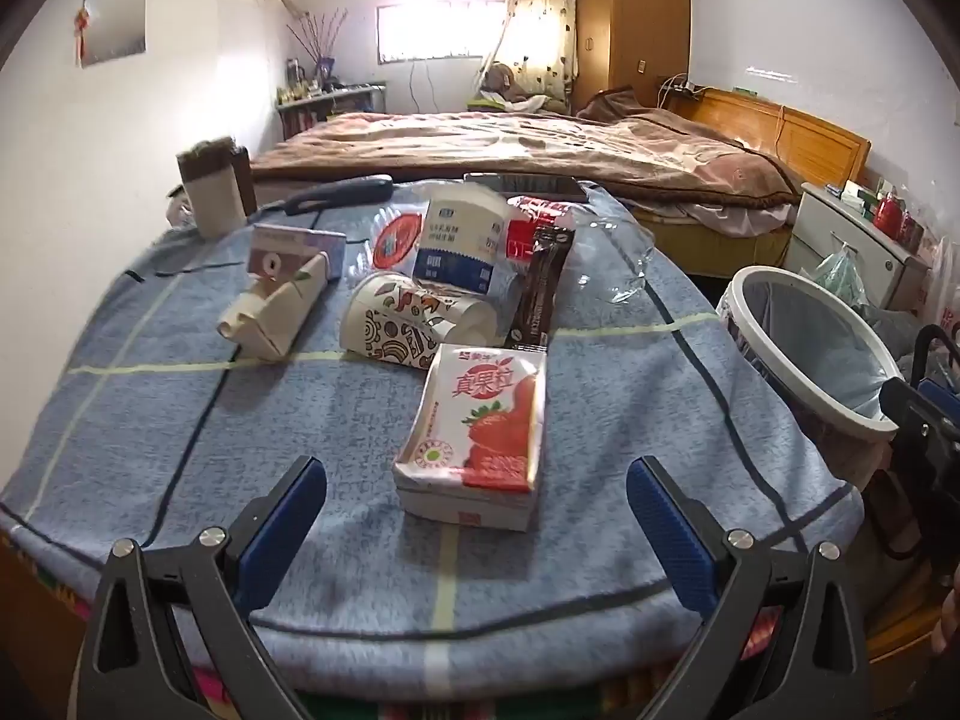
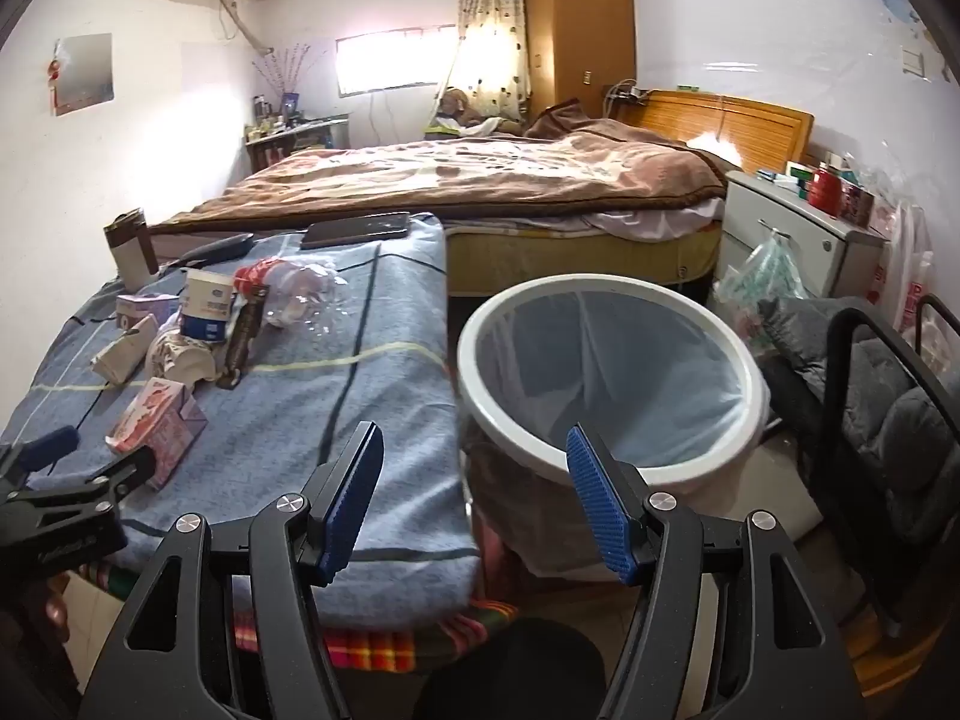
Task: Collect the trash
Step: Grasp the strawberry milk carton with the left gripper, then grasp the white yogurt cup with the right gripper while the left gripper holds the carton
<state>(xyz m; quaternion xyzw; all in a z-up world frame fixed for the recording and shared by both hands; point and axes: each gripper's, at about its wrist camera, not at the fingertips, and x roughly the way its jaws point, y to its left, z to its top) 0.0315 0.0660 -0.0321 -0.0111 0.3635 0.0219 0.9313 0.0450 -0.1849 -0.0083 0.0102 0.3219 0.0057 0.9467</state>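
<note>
The left gripper [image 1: 477, 495] has its fingers wide open and empty. The strawberry milk carton [image 1: 474, 444] lies on the desk [image 1: 180, 420] at 12 o'clock, just between the tips, not touching. The right gripper [image 2: 477, 501] is open too, with the trash bin [image 2: 606, 372] at 1 o'clock beside the desk.

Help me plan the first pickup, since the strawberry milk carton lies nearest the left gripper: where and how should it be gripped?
Grip the strawberry milk carton across its two long side walls, near the middle, coming from the near end with the open left gripper. It lies flat, long axis pointing away from the gripper and clear of the paper cup, so both sides look free.
</note>
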